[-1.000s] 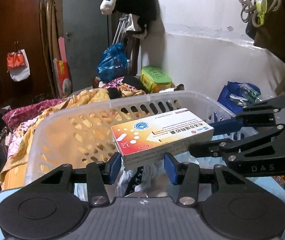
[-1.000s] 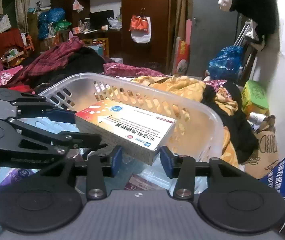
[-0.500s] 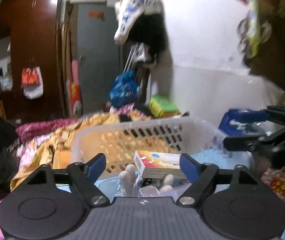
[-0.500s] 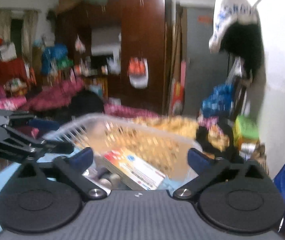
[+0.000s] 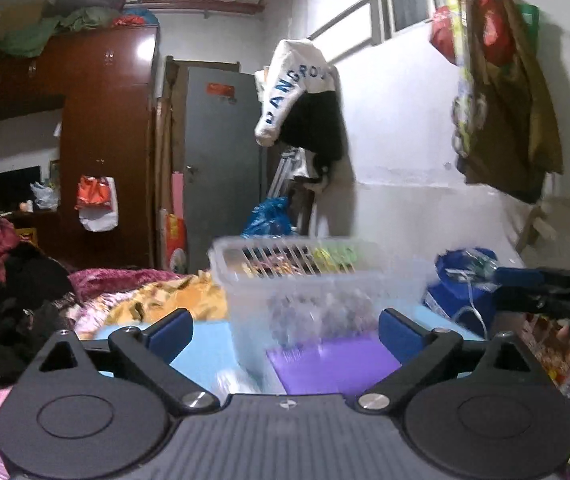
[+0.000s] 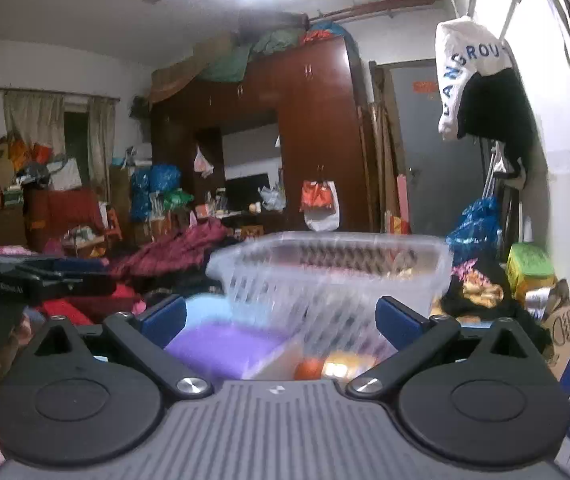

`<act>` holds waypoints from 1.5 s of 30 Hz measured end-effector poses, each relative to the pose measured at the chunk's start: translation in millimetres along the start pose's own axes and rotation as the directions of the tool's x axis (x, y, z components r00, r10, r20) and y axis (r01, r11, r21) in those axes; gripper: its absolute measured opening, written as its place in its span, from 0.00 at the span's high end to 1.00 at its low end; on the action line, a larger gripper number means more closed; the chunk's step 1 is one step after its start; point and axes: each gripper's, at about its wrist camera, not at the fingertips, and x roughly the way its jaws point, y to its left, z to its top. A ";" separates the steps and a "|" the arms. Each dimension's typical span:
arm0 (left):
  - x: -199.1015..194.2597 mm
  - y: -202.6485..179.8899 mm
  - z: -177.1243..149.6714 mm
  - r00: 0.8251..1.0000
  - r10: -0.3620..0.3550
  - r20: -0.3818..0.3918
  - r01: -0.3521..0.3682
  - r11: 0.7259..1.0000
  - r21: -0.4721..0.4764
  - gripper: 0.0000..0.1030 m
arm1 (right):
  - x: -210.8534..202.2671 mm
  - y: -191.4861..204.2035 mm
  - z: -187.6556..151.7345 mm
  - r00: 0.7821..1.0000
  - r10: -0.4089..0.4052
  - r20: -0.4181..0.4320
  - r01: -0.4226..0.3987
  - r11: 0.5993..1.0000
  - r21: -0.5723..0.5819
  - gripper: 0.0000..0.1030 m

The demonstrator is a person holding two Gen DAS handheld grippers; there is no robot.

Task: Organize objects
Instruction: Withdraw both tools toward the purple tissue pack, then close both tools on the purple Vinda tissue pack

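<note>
Left gripper (image 5: 285, 326): both blue-padded fingers (image 5: 171, 330) spread wide, nothing between them. It sits back from the basket, above a light blue surface (image 5: 205, 340).

Right gripper (image 6: 281, 316): fingers (image 6: 399, 314) likewise spread wide and empty. Its tip also shows at the right edge of the left wrist view, dark and partly cut off; whether part of a hand shows below it cannot be told.

Basket (image 5: 305, 280): translucent white plastic with slotted walls, standing on the light blue surface ahead of both grippers. Heavily motion-blurred in both views. Its contents show only as grey and dark smears through the near wall; no item inside can be identified, and no medicine box can be made out.

Purple item (image 5: 333, 364): flat, lying on the surface in front of the basket, touching or just beside its near wall; edges blurred, kind not readable.

Orange round object (image 6: 309, 368): seen in the right wrist view only, low beside the purple item, half hidden by the gripper body.

Blue bag (image 5: 461, 292): right of the basket, by the white wall, partly covered by the right gripper's arm.

Surroundings: heaped clothing (image 5: 153, 300) left of the basket; wardrobe (image 6: 305, 140) and grey door (image 5: 221, 168) behind.
</note>
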 end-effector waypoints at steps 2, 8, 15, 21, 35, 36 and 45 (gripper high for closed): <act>2.5 4.3 -22.7 1.000 -0.008 -0.010 0.008 1.000 -0.027 0.03 | 10.8 1.0 -18.1 0.999 0.002 -0.035 -0.002 1.000 -0.002 0.00; 24.0 11.2 -66.2 0.992 -0.124 -0.036 0.120 0.989 -0.081 0.06 | 45.6 -4.4 -40.1 0.993 0.032 -0.115 -0.031 0.999 0.009 0.01; 40.2 5.0 -69.0 0.994 -0.100 -0.054 0.099 0.995 -0.015 0.17 | 61.1 -3.1 -45.1 0.986 0.062 -0.154 -0.063 0.998 -0.003 0.16; 52.0 1.3 -75.9 0.990 -0.099 -0.100 0.102 0.994 0.025 0.31 | 60.6 5.8 -48.1 0.985 0.068 -0.159 -0.071 0.997 -0.015 0.26; 50.4 -6.4 -80.4 0.991 -0.112 -0.069 0.115 0.993 0.035 0.43 | 57.4 10.6 -57.8 0.982 0.083 -0.170 -0.089 0.996 -0.027 0.51; 49.0 -8.6 -81.2 0.992 -0.108 -0.063 0.111 0.993 0.043 0.44 | 56.5 11.9 -58.1 0.983 0.079 -0.164 -0.085 0.996 -0.031 0.51; 37.9 -13.2 -86.4 0.993 -0.117 -0.019 0.117 0.992 0.035 0.47 | 44.7 19.3 -62.7 0.992 0.057 -0.109 -0.064 0.996 -0.057 0.51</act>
